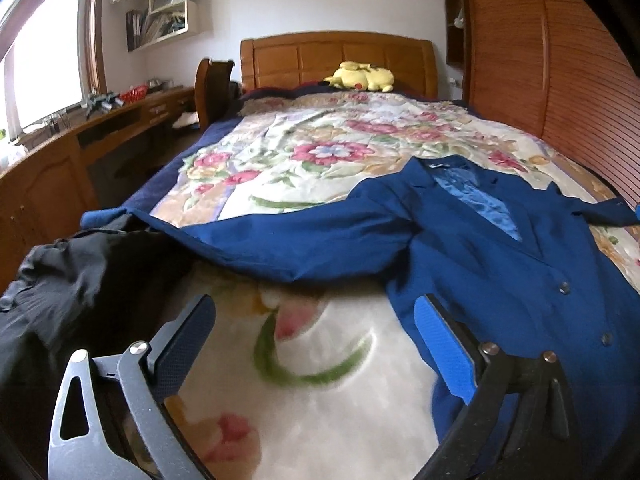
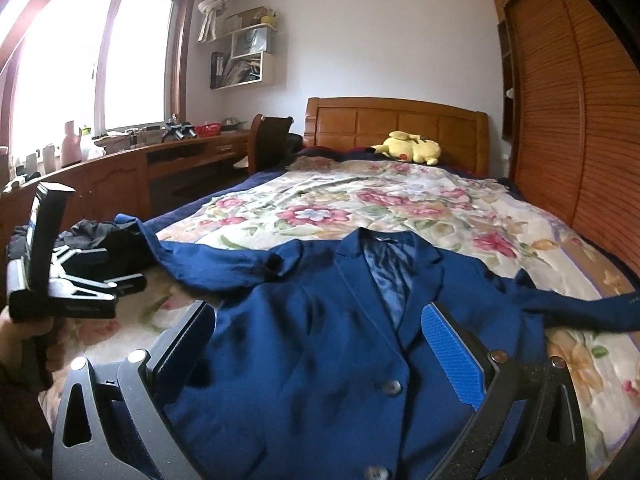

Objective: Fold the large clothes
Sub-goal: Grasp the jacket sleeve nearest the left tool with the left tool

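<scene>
Both claws, left claw [image 1: 316,344] and right claw [image 2: 320,344], are hovering spread and empty over the blue jacket [image 2: 328,344], which is lying face-up, sleeves outstretched, on the bed [image 2: 400,200], presumably for folding.

Jacket [image 2: 312,360] hem cut off below

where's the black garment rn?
Left edge of the bed: the black garment lies bunched beside the blue jacket sleeve's cuff, just beyond the open left gripper in the right wrist view.
</scene>
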### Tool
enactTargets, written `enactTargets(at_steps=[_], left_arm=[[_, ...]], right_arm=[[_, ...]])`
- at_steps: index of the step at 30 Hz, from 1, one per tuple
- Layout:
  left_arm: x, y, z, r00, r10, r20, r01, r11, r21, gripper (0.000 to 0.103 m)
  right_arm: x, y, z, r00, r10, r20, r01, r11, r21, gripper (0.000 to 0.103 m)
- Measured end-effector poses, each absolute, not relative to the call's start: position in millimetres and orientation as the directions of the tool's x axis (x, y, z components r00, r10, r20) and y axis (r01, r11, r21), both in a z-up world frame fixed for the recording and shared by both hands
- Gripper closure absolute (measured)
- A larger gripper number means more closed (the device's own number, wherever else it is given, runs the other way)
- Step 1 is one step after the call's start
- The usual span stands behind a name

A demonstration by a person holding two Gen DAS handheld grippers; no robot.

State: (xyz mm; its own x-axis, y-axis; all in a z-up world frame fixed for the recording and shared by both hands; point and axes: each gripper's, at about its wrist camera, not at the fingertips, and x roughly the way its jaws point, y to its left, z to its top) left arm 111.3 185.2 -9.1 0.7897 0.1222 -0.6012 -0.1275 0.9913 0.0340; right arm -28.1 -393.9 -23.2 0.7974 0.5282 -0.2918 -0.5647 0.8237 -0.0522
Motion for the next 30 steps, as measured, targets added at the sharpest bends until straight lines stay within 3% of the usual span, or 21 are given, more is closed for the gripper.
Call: enactTargets(at_steps=[4,17,20,23,26,28,30], left_arm=[[139.6,197.9,-22.0,0.748,0.135,-0.650,-0.160,0.987,0.021,0.010],[200.0,235.9,-56.8,0.623,0.177,-0.762,-0.293,0.956,-0.017,0.014],[212.8,243.1,-62.4,0.594,0.168,-0.787,-0.304,0.952,-0.026,0.021],[224.8,249.3,-68.0,0.570,0.158,-0.806,-0.325,0.945,-0.044,0.033],[234.6,255.6,-74.5,0.552,0.123,-0.824,-0.332,0.940,-0.082,0.053],[237.8,256.5,-74.6,0.556,0.107,-0.824,-0.326,0.940,-0.098,0.079],[239.3,251.8,-69.5,0.567,0.125,-0.814,-0.321,0.944,-0.078,0.093]], right_arm=[[-16.1,-387.1,-22.2,0.792,0.534,-0.295,-0.575,0.816,-0.066,0.000],[20.4,-378.4,-31.0,0.757,0.529,-0.383,-0.587,0.808,-0.044,0.000],[21.6,-376.8,-31.1,0.745,0.534,-0.400,-0.595,0.803,-0.035,0.000],[20.1,-378.0,-30.0,0.742,0.530,-0.410,-0.596,0.802,-0.041,0.000],[18.6,-380.1,-26.8,0.748,0.519,-0.414,-0.589,0.807,-0.051,0.000],[16.7,-383.0,-24.2,0.750,0.521,-0.407,-0.588,0.808,-0.050,0.000],[15.3,-385.6,-23.0,0.755,0.520,-0.399,-0.586,0.808,-0.055,0.000]])
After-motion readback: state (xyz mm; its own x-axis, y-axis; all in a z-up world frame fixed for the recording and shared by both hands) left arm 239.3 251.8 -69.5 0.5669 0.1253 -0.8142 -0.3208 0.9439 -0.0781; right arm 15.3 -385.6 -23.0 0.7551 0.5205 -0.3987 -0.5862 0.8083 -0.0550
